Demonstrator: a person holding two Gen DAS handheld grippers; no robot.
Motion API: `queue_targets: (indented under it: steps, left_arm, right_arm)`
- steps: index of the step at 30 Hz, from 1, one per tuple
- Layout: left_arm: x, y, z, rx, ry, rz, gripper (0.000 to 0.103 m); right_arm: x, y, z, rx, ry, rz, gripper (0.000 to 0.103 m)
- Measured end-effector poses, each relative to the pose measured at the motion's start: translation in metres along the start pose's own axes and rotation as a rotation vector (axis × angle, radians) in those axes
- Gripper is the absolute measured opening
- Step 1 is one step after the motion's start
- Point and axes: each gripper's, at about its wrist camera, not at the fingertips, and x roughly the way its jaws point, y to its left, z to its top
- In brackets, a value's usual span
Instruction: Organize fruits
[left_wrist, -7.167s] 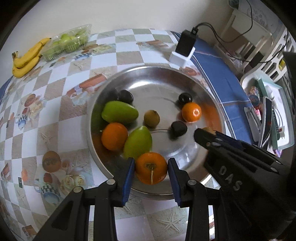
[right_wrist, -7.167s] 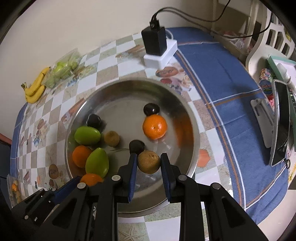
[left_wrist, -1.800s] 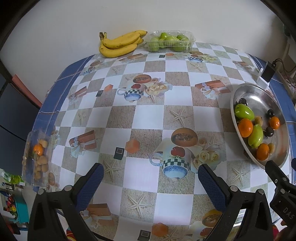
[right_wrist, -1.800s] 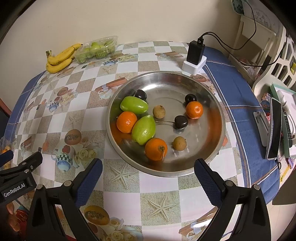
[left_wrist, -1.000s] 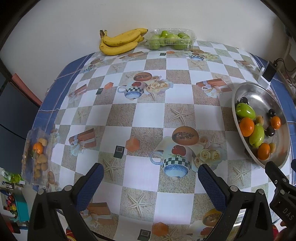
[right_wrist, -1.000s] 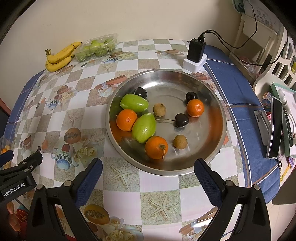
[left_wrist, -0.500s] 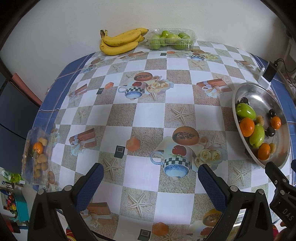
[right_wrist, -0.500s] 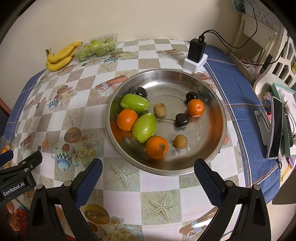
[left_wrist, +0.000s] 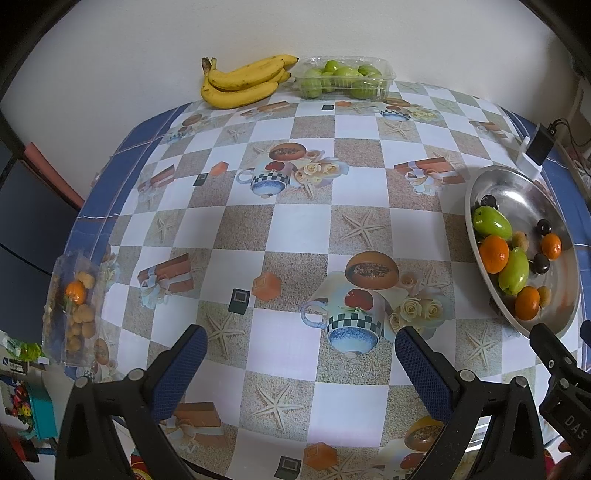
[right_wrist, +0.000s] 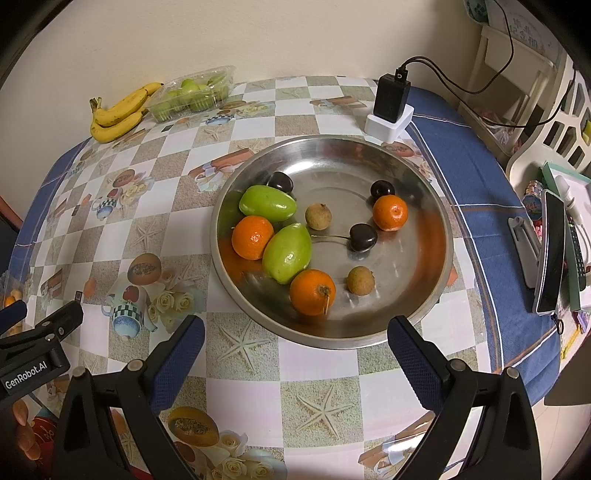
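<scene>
Fruit sits in the metal dish (right_wrist: 436, 206) on the checked tablecloth (left_wrist: 295, 229): three oranges, two green fruits, dark cherries, two small brown ones. Both the left gripper (left_wrist: 301, 363) and the right gripper (right_wrist: 295, 354) hang spread wide and hold nothing, short of the dish. Bananas (left_wrist: 240, 83) lie by the wall.

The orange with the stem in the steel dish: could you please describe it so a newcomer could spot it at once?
Find the round steel dish on the checkered tablecloth. The orange with the stem lies nearest its front rim, beside a green mango. Unlike the other two oranges, it shows a thin stem.
</scene>
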Motion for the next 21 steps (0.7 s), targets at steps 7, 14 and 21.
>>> queue_targets:
  steps: [7, 14, 21]
  left_arm:
    - [-0.0002, 0.0006, 0.0000, -0.006, 0.000, 0.001, 0.103]
    - [-0.0002, 0.0010, 0.0004, -0.005, 0.000, 0.001, 0.103]
    - [-0.0004, 0.0007, 0.0004, -0.005, 0.000, 0.001, 0.103]
  right_arm:
    - [0.0006, 0.0001, -0.0001, 0.001, 0.004, 0.000, 0.099]
    - [0.0006, -0.0004, -0.0001, 0.001, 0.003, 0.001, 0.099]
    - [0.0005, -0.0005, 0.0000, 0.002, 0.002, 0.002, 0.099]
